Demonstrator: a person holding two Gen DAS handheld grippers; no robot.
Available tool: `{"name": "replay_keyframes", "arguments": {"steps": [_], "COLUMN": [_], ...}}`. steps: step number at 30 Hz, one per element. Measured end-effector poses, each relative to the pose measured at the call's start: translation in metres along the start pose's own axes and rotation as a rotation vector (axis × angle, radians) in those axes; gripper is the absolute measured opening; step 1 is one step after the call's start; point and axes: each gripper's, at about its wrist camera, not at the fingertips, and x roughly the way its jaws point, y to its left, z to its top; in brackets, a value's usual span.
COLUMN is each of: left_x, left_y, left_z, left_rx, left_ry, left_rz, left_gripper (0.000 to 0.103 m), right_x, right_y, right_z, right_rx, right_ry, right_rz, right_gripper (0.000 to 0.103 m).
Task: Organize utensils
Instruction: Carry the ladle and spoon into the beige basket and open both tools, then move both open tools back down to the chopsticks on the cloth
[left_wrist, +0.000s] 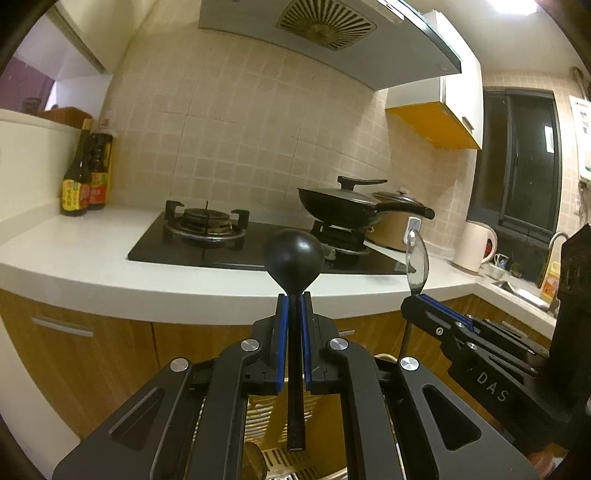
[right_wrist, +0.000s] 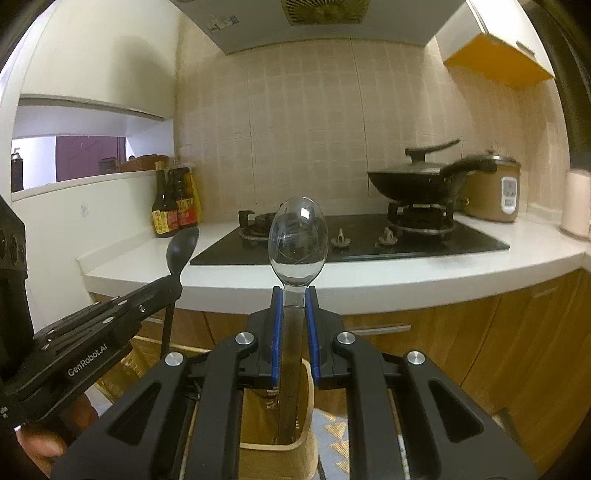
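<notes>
My left gripper (left_wrist: 294, 300) is shut on a black spoon (left_wrist: 294, 256), bowl up, handle hanging down between the fingers. My right gripper (right_wrist: 294, 293) is shut on a shiny metal spoon (right_wrist: 297, 242), bowl up, its handle reaching down into a light wooden holder (right_wrist: 295, 448). The metal spoon also shows in the left wrist view (left_wrist: 416, 264), held by the right gripper (left_wrist: 421, 295). The black spoon also shows in the right wrist view (right_wrist: 181, 251), held by the left gripper (right_wrist: 173, 282). Both are held in front of the counter, above floor level.
A white counter (left_wrist: 92, 254) carries a black gas hob (left_wrist: 229, 245), a lidded black wok (left_wrist: 343, 206), a rice cooker (right_wrist: 493, 190), sauce bottles (left_wrist: 85, 177) and a white kettle (left_wrist: 474, 247). Wooden cabinet doors (left_wrist: 92, 354) lie below. A slatted tray (left_wrist: 269, 413) lies under my left gripper.
</notes>
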Motion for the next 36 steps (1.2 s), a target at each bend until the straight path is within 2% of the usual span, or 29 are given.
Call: {"name": "replay_keyframes", "arguments": {"steps": [3, 4, 6, 8, 10, 15, 18, 19, 20, 21, 22, 26, 30, 32, 36], "left_x": [-0.002, -0.004, -0.010, -0.018, -0.031, -0.063, -0.084, -0.090, -0.097, -0.105, -0.112, -0.129, -0.138, -0.136, -0.124], "left_y": [0.002, 0.003, 0.005, 0.006, 0.007, 0.008, 0.007, 0.006, 0.006, 0.005, 0.005, 0.006, 0.022, 0.033, 0.053], "left_z": [-0.004, -0.004, -0.005, -0.004, 0.000, 0.010, 0.016, 0.018, 0.019, 0.021, 0.021, 0.010, -0.021, -0.043, -0.083], "left_rx": [-0.010, -0.016, -0.018, -0.020, -0.021, -0.033, -0.039, -0.042, -0.047, -0.054, -0.058, -0.058, -0.119, -0.160, -0.248], "left_ry": [0.015, 0.021, 0.018, 0.022, 0.026, 0.027, 0.061, 0.079, 0.104, 0.130, 0.155, 0.276, 0.448, 0.519, 0.654], "left_rz": [-0.014, -0.022, -0.019, -0.032, -0.036, -0.024, -0.014, -0.013, -0.012, -0.015, -0.018, 0.001, 0.028, 0.037, 0.056], "left_gripper": [0.009, 0.015, 0.021, 0.031, 0.032, 0.037, 0.037, 0.038, 0.038, 0.038, 0.040, 0.042, 0.042, 0.042, 0.042], "right_x": [-0.002, -0.003, -0.010, -0.018, -0.027, -0.052, -0.073, -0.081, -0.086, -0.094, -0.102, -0.124, -0.133, -0.132, -0.116], "right_y": [-0.002, -0.003, -0.002, -0.001, -0.001, -0.001, 0.000, 0.001, 0.002, 0.003, 0.005, 0.018, 0.034, 0.040, 0.043], "right_z": [-0.006, -0.007, -0.010, -0.011, -0.011, -0.008, -0.004, -0.002, 0.000, 0.001, 0.002, -0.001, -0.018, -0.030, -0.061], "right_rx": [0.010, 0.010, 0.007, 0.005, 0.006, 0.011, 0.022, 0.027, 0.032, 0.037, 0.038, 0.005, -0.040, -0.056, -0.020], "right_ry": [0.016, 0.020, 0.027, 0.038, 0.036, 0.044, 0.050, 0.056, 0.061, 0.068, 0.073, 0.140, 0.267, 0.336, 0.536], "right_rz": [0.031, 0.036, 0.044, 0.063, 0.065, 0.071, 0.069, 0.071, 0.074, 0.078, 0.086, 0.078, 0.077, 0.072, 0.096], "right_gripper": [0.011, 0.011, 0.011, 0.017, 0.026, 0.030, 0.031, 0.036, 0.041, 0.051, 0.054, 0.054, 0.054, 0.054, 0.054]}}
